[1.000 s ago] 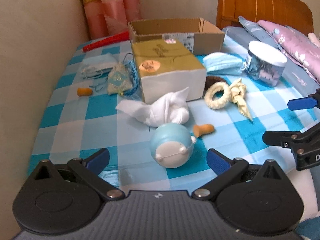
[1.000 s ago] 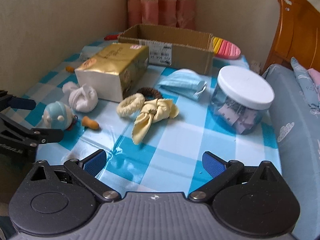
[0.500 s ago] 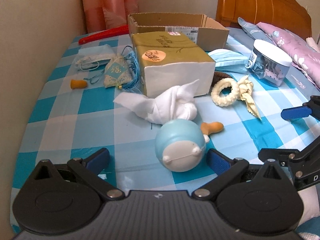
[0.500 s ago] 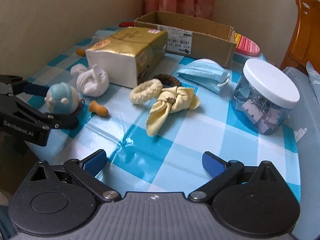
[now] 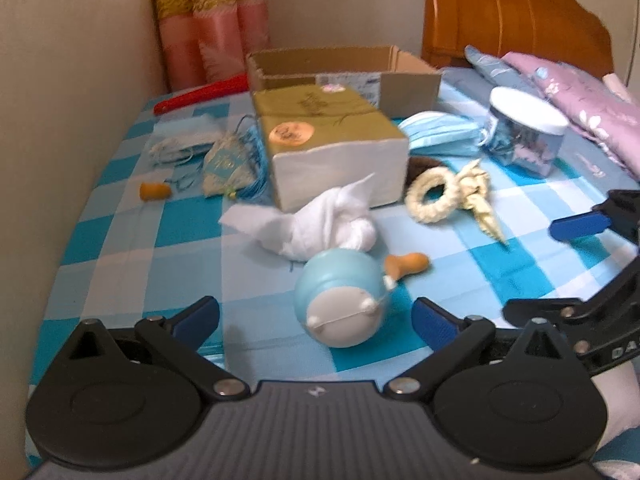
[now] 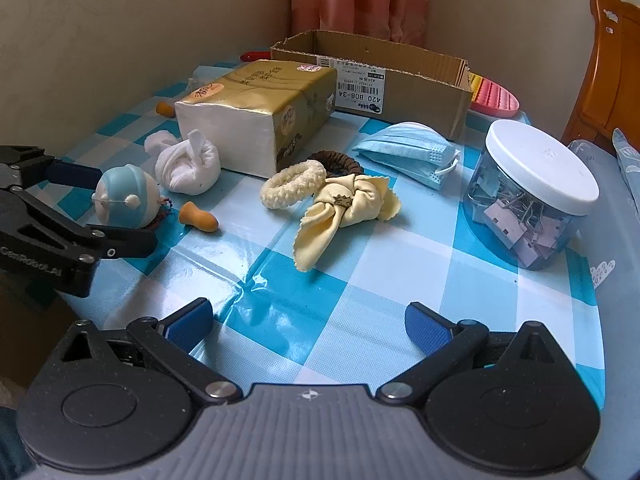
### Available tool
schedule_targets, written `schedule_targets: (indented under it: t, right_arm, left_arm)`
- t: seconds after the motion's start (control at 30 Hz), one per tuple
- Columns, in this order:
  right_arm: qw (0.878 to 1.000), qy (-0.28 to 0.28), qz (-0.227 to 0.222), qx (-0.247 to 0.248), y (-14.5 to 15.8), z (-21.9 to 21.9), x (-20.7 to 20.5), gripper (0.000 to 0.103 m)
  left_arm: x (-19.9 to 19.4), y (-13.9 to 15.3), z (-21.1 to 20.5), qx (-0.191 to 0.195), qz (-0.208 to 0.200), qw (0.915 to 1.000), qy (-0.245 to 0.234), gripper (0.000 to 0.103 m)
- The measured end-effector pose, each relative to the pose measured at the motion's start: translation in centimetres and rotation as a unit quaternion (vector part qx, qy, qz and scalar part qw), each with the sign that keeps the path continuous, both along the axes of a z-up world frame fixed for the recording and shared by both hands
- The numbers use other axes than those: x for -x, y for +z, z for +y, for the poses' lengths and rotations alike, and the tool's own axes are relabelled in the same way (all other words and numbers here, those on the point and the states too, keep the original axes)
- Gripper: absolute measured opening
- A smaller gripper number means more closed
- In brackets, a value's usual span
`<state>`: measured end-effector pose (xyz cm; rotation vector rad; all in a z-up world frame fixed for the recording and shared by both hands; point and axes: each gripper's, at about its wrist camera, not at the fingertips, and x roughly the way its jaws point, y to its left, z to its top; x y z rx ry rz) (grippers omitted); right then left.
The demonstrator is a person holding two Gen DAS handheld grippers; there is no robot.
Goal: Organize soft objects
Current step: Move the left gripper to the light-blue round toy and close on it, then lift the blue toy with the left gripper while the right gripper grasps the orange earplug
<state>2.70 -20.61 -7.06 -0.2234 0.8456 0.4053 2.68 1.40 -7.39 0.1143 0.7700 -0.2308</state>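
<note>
A blue-and-white squishy ball toy (image 5: 342, 298) lies between the open fingers of my left gripper (image 5: 316, 318); it also shows in the right wrist view (image 6: 126, 196) with the left gripper (image 6: 108, 210) around it, contact unclear. A white knotted cloth (image 5: 316, 224) (image 6: 188, 164), a cream scrunchie (image 6: 292, 188), a yellow cloth bow (image 6: 344, 208) and a blue face mask (image 6: 412, 152) lie near a tissue pack (image 6: 256, 116). My right gripper (image 6: 308, 322) is open and empty over the near table, short of the bow.
An open cardboard box (image 6: 400, 72) stands at the back. A clear jar of binder clips (image 6: 532, 196) stands on the right. Two small orange pieces (image 6: 198, 218) (image 5: 154, 191), a sachet with blue tassel (image 5: 228, 164) and a second mask (image 5: 176, 148) lie around. Walls left, bed right.
My left gripper has moved forward so the ball toy now sits between its fingers. My right gripper has moved forward, closer to the bow and scrunchie.
</note>
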Motion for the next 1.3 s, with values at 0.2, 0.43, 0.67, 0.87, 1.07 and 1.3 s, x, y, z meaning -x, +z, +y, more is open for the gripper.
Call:
schedule_targets:
  t: [0.2,0.43,0.67,0.87,1.07,1.3]
  right_arm:
    - [1.0,-0.001,-0.002,-0.002,0.0,0.0,0.0,0.103]
    - [1.0,-0.001,-0.008,-0.004,-0.1,-0.1,0.2,0.103]
    - [1.0,-0.003,-0.005,-0.002,0.0,0.0,0.2,0.103]
    - [0.999,0.03,0.001,-0.015,0.7,1.0,0.5,0.1]
    - [0.996,0.088,-0.006,-0.019,1.7,3.8,0.6,0.08]
    - [0.992,0.123,0.013,-0.018,1.2,7.2,-0.6,0.071]
  left_arm:
    - [0.3,0.5,-0.1,-0.001,-0.014,0.9999,-0.01,0.079]
    - [0.1,0.5,-0.4,0.011,-0.013,0.9995,-0.028,0.053]
    - [0.1,0.9,0.3,0.01,-0.012,0.9997,-0.02,0.045]
    - [0.4,1.8,1.9,0.001,-0.026,0.9996,0.007,0.045]
    - [0.4,1.8,3.2,0.01,-0.025,0.9994,0.022,0.045]
    - [0.4,2.0,3.9,0.02,-0.026,0.999,0.029,0.045]
